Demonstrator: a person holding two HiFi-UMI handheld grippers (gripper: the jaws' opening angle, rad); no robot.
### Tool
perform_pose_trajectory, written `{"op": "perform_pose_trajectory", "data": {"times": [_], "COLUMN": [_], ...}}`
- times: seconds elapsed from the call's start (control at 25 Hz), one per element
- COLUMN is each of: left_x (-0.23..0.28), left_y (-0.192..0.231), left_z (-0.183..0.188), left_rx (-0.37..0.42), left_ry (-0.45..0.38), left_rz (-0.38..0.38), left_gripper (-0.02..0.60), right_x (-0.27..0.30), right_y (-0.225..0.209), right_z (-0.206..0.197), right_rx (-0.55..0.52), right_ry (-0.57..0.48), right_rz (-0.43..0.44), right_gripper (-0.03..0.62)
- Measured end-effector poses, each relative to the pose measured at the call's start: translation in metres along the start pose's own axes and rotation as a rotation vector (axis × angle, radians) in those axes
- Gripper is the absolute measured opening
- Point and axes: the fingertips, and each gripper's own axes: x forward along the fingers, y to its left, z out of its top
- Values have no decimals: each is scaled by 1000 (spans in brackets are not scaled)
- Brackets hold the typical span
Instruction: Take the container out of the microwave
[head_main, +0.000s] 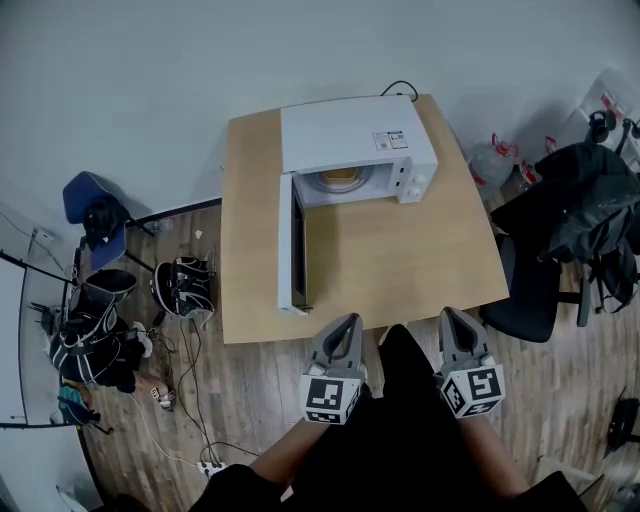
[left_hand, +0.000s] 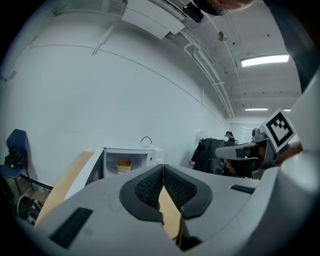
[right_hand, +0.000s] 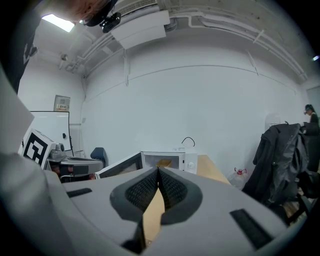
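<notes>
Left gripper (head_main: 349, 320) and right gripper (head_main: 448, 314) closed, empty; yellow container (head_main: 340, 178) sits inside open microwave (head_main: 345, 130).

Table (head_main: 400, 260): pale wood-look top, smooth and matt; floor (head_main: 560, 390): wood-grain planks with a dull sheen. Microwave (head_main: 345, 135): smooth white casing, faintly glossy; container (head_main: 340, 178) inside it looks tan and smooth, material not clear at this size. Left gripper (head_main: 350, 320) and right gripper (head_main: 447, 314): matt grey plastic shells, pads (left_hand: 147, 187) black with a fine, rough mesh-like texture; jacket (head_main: 585, 200): black matt cloth.
</notes>
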Motion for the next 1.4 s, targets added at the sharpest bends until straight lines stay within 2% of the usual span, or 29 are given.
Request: {"op": "perform_pose_trajectory", "data": {"times": [0.28, 0.52, 0.72, 0.92, 1.0, 1.16, 1.4], "left_x": [56, 125, 177, 213, 223, 253, 295], "left_y": [21, 56, 89, 124, 136, 151, 173], "left_z": [13, 12, 3, -19, -26, -39, -58], "left_rx": [31, -2, 50, -45, -44, -11, -39], "left_ry": [1, 54, 108, 156, 176, 224, 256], "left_rz": [56, 110, 164, 236, 256, 246, 249], "left_gripper": [12, 12, 12, 12, 12, 12, 14], "right_x": [53, 107, 143, 170, 180, 199, 220], "right_y": [-25, -56, -80, -107, -115, -130, -142], "right_z": [12, 32, 33, 30, 30, 30, 22], "right_rx": [25, 31, 44, 62, 66, 42, 58], "right_ry": [-25, -36, -17, 11, 16, 29, 56], "right_rz": [49, 86, 110, 124, 130, 141, 165], "right_gripper": [60, 60, 60, 59, 59, 60, 59]}}
